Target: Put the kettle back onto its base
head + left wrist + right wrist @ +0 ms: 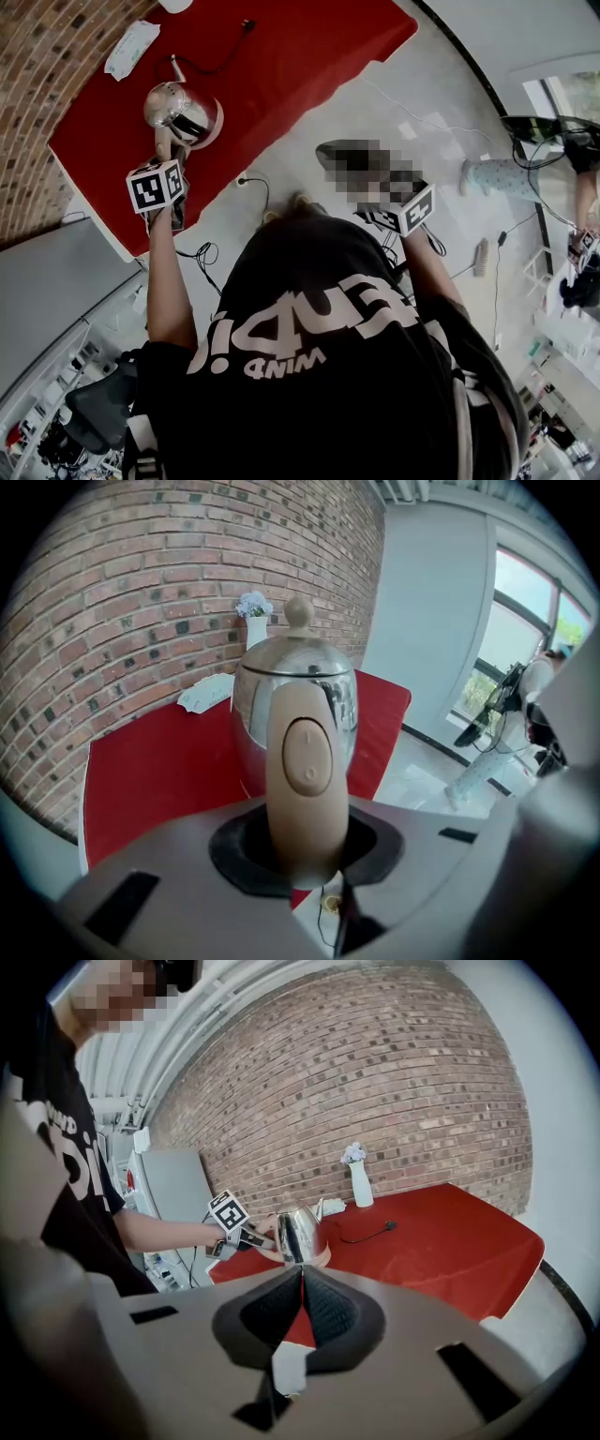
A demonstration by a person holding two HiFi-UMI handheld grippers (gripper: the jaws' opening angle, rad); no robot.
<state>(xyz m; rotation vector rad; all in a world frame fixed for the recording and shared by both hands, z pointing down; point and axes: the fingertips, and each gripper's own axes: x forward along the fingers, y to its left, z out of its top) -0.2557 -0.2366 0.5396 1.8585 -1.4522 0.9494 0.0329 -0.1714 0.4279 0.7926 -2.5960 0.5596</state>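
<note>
A shiny steel kettle (176, 108) with a beige handle (305, 761) stands on the red table (300, 56) near its left front corner. A beige round base (214, 125) shows under its rim; whether the kettle sits fully on it I cannot tell. My left gripper (167, 150) is shut on the handle, whose switch faces the left gripper view. Its pads (246, 841) wrap the handle's lower end. My right gripper (398, 214) hangs off the table over the floor, shut with nothing in it. The right gripper view shows the kettle (300, 1232) further ahead.
A black cord (220, 52) runs across the table from the kettle. A white vase of flowers (360, 1180) and a white packet (131, 47) sit by the brick wall (42, 84). A grey cabinet (47, 281) stands left of the table. Cables lie on the floor.
</note>
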